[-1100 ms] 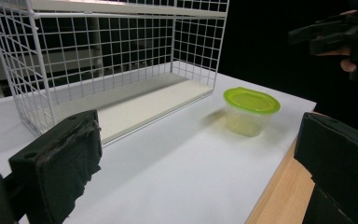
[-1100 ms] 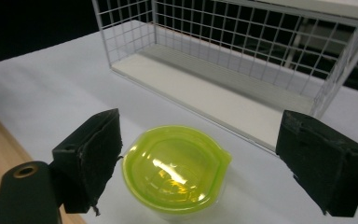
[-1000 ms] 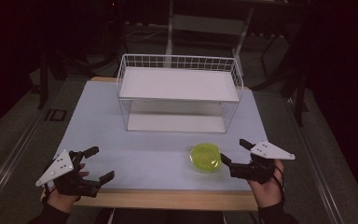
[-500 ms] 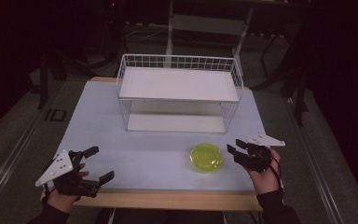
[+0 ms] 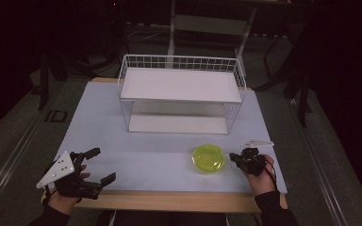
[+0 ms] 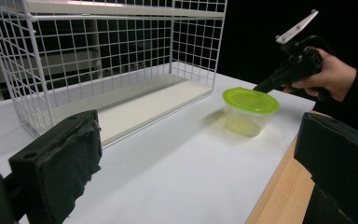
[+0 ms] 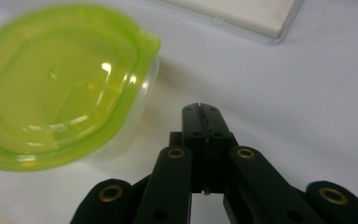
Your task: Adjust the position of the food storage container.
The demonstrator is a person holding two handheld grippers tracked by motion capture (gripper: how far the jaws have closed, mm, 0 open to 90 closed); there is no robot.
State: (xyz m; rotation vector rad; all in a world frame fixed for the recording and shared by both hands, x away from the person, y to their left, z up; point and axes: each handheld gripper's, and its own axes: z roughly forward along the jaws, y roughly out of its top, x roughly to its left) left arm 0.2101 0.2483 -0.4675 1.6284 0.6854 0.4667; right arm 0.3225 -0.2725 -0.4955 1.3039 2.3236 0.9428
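Observation:
A clear round container with a yellow-green lid [image 5: 209, 158] [image 6: 250, 110] [image 7: 60, 88] stands on the white table, in front of the wire rack's right end. My right gripper [image 5: 237, 157] [image 7: 201, 112] hovers just right of it, jaws pressed together on nothing, tips pointing at the container's rim without touching. In the left gripper view the right gripper [image 6: 266, 85] reaches in from the right toward the lid. At the table's front left corner, my left gripper [image 5: 100, 165] is held wide open, its two padded fingers [image 6: 60, 163] far apart with nothing between them.
A white wire rack [image 5: 181, 94] [image 6: 98, 60] with a solid top shelf and a white base board stands at the middle back of the table [image 5: 122, 155]. A wooden strip [image 5: 179, 200] runs along the front edge. The surroundings are dark floor.
My right gripper has moved forward and left toward the container and turned its tips at it. Its jaws went from apart to shut. The left gripper stayed put.

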